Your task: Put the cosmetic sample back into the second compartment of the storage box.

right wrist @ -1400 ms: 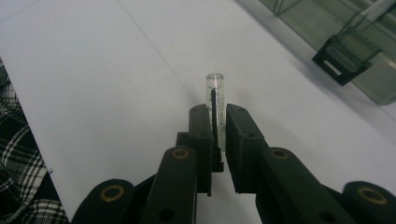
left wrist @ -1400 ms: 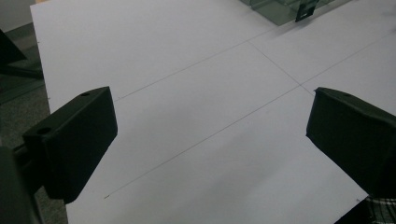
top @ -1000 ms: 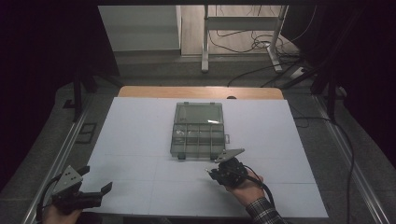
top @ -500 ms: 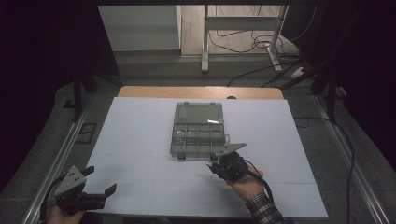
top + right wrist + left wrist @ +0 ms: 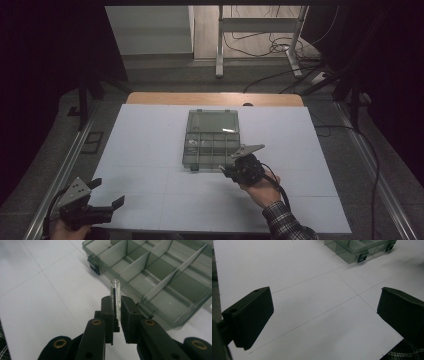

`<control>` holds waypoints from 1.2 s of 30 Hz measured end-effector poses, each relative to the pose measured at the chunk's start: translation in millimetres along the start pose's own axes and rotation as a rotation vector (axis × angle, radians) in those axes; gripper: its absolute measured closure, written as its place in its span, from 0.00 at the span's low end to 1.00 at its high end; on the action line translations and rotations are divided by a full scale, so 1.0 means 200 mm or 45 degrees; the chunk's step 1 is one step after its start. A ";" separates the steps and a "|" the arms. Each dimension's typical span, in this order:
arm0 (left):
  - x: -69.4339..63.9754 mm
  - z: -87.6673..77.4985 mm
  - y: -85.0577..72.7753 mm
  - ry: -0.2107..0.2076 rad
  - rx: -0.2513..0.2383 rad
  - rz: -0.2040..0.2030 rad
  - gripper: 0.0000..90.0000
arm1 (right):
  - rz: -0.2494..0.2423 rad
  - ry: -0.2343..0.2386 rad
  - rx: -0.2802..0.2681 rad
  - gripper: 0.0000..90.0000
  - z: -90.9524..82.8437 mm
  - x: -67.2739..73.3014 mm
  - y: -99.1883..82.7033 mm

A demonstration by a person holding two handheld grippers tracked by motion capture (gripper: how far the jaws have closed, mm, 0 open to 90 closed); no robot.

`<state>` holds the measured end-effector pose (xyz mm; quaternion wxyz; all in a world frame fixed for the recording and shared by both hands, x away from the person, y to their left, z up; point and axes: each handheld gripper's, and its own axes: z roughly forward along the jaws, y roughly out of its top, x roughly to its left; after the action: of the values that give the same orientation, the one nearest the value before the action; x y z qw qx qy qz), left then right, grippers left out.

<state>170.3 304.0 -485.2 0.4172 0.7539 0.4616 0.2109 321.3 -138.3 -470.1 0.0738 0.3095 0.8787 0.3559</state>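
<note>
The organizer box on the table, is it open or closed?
Open. The organizer box has its lid folded back flat, and its divided compartments are exposed.

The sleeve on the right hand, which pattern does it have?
The sleeve is plaid, dark with light lines, clearest in the high view.

- The table [image 5: 150, 150] is topped by a white sheet that covers nearly all of it; a strip of bare wood [image 5: 215, 98] shows along its far edge.
- Thin dark lines [image 5: 312, 302] cross the white surface and divide it into large rectangles.
- A grey translucent organiser box [image 5: 210, 139] lies flat near the middle of the table, towards the far side, its lid open and lying back away from the person.
- Inside the box, upright partitions [image 5: 147, 267] split it into several compartments; those seen up close look empty.
- Two small dark latches [image 5: 363, 257] sit on the box's near wall.
</note>
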 end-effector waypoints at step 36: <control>0.01 0.00 0.00 -0.015 0.002 -0.026 0.02 | 0.017 -0.075 -0.055 0.90 0.22 -0.13 0.25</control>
<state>171.9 306.2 -485.8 0.4214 0.7507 0.4669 0.2021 382.9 -100.9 -470.1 0.1039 0.3238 0.8662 0.3662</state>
